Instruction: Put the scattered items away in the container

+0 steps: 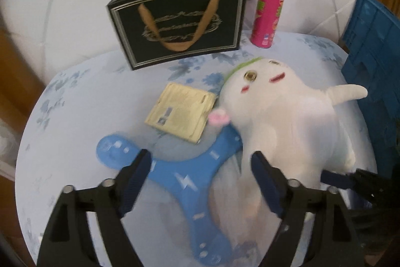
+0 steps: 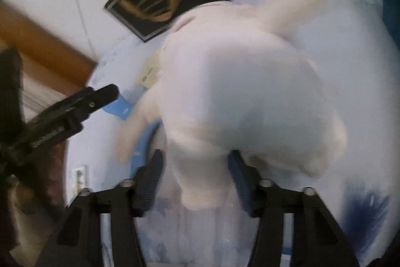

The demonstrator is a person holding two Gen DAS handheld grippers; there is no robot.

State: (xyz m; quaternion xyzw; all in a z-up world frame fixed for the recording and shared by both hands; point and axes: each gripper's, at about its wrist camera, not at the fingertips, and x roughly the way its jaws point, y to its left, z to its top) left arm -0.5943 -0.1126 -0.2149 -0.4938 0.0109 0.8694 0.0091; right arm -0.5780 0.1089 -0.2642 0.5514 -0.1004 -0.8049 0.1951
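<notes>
- Left wrist view: my left gripper [image 1: 201,164] hangs spread wide with nothing between its fingers, low over the blue three-armed toy [image 1: 185,177] on the flowered sheet [image 1: 75,104]. I judge it is kept open so it can come down on one arm of that toy.
- The gold packet [image 1: 182,113] lies flat just past the toy, its near corner over one blue arm. The white plush toy [image 1: 280,111] lies on its side, touching both, which crowds any grasp there.
- The black gift bag [image 1: 180,21] and the pink can [image 1: 268,14] stand upright at the back, out of the way.
- The blue crate [image 1: 372,54] sits at the right edge, near the plush; I take it for the container. Its inside is hidden.
- Right wrist view: my right gripper [image 2: 196,182] has a limb of the plush [image 2: 250,96] between its fingers. The picture is blurred, so whether they already pinch it I cannot tell.
- Taking it by a thin limb suits these narrow fingers better than the fat body.
</notes>
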